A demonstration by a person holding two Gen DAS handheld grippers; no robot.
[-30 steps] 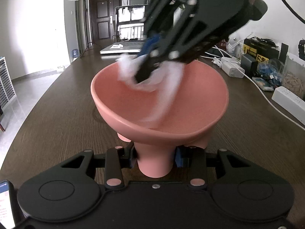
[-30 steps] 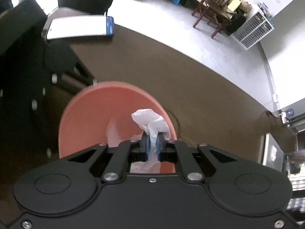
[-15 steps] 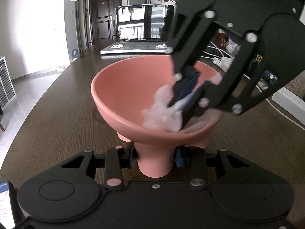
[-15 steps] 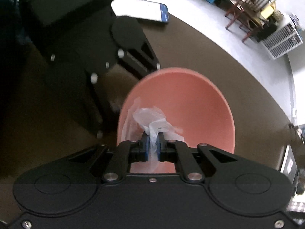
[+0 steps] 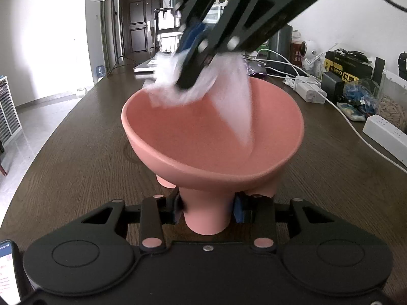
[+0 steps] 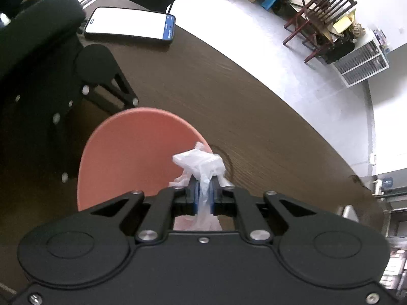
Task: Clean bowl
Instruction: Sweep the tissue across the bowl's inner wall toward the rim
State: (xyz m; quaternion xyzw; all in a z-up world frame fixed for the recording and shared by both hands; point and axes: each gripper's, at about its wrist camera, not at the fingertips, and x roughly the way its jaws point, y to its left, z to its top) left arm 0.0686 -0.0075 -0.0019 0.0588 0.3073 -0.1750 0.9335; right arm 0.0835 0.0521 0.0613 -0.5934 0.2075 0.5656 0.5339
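A pink bowl point(image 5: 213, 137) with short legs stands on the dark wooden table point(image 5: 76, 152). My left gripper point(image 5: 207, 209) is shut on the bowl's near leg point(image 5: 206, 216). My right gripper point(image 6: 203, 194) is shut on a crumpled white tissue point(image 6: 201, 164). In the left wrist view the right gripper point(image 5: 189, 81) hangs over the bowl's far rim, and the blurred tissue point(image 5: 229, 96) trails down onto the inner wall. In the right wrist view the bowl point(image 6: 132, 155) lies below and left of the tissue.
A phone point(image 6: 129, 25) lies on the table beyond the left gripper. A laptop point(image 5: 152, 63), chargers and cables point(image 5: 305, 86), boxes point(image 5: 343, 71) and a white power strip point(image 5: 386, 137) crowd the table's far and right side. Floor lies beyond the left table edge.
My right gripper has swept with the tissue from the bowl's near right inner wall up to its far rim. The left gripper and the bowl have stayed still.
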